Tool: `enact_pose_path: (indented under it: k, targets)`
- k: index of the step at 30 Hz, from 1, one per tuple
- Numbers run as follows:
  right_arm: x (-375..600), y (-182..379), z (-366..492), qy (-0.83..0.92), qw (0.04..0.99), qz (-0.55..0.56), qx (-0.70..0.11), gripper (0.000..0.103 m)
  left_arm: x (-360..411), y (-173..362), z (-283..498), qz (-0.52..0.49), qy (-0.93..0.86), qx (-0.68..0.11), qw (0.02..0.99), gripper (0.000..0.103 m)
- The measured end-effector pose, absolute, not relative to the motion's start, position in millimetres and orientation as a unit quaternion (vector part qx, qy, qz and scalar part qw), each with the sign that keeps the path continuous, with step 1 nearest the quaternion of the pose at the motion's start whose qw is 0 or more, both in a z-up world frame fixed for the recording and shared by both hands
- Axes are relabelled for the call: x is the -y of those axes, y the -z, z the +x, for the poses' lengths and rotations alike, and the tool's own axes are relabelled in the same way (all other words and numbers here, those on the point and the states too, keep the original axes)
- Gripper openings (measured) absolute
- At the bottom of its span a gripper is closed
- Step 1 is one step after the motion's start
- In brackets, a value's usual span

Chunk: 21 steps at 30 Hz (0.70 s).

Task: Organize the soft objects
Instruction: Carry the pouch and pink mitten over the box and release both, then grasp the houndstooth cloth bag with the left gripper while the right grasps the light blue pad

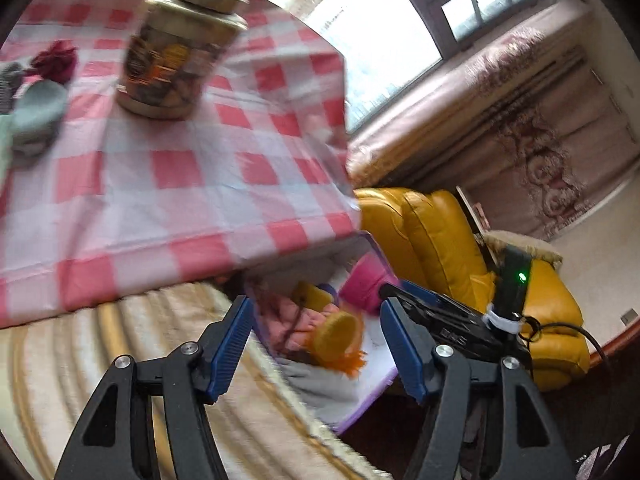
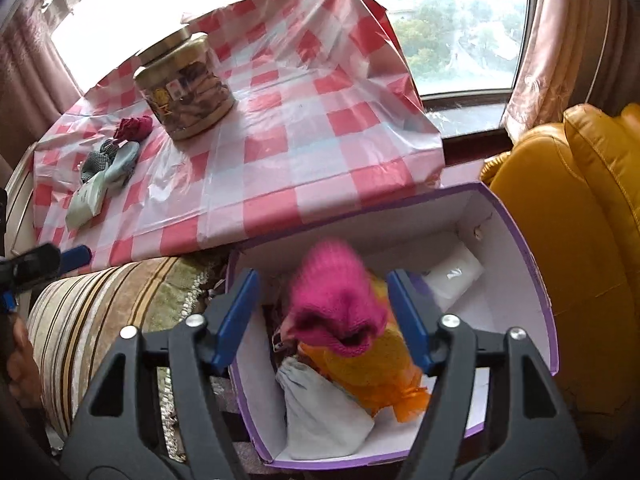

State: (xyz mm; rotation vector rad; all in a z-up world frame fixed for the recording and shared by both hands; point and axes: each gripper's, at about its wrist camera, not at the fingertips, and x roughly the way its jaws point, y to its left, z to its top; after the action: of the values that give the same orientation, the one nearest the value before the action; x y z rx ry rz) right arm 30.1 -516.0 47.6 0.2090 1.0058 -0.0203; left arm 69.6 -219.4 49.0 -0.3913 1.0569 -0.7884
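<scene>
A purple-edged white box (image 2: 520, 240) stands beside the table and holds a pink knit piece (image 2: 332, 300), a yellow knit piece (image 2: 368, 364) and a grey cloth (image 2: 324, 412). My right gripper (image 2: 324, 312) is open above the box, with the pink piece blurred between its fingers. My left gripper (image 1: 316, 344) is open and empty, pointing at the box (image 1: 360, 400) from the side. A dark red cloth (image 2: 134, 127), a grey one (image 2: 98, 162) and pale green socks (image 2: 86, 200) lie on the checked tablecloth (image 2: 280, 140).
A gold-lidded jar (image 2: 186, 88) stands on the table near the cloths. A striped cushion (image 2: 100, 320) lies left of the box. A yellow leather armchair (image 2: 580, 220) stands right of it. A window is behind the table.
</scene>
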Motion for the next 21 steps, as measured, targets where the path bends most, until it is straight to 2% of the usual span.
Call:
enact_pose_path:
  k: [8,16,18,21]
  targets:
    - [488.2,-49.2,43.9,-0.014,0.869,0.094,-0.486,0.071,124.7,-46.5,90.4,-0.209,0.258,-0.462,0.822,0.067]
    - [414.8,-49.7,77.7,-0.085,0.865,0.052,-0.492,0.074,27.2,-39.2,113.5,-0.245,0.142,-0.447,0.849,0.067]
    - [392.8,-53.2,89.4,-0.106,0.865,0.041,-0.489,0.076,10.3,-38.5,122.1,-0.25,0.123,-0.443,0.852,0.067]
    - [363.5,-58.2,109.3,-0.125,0.867,0.033,-0.481,0.086,-9.2,-41.0,138.7,-0.248,0.095,-0.435,0.861,0.072]
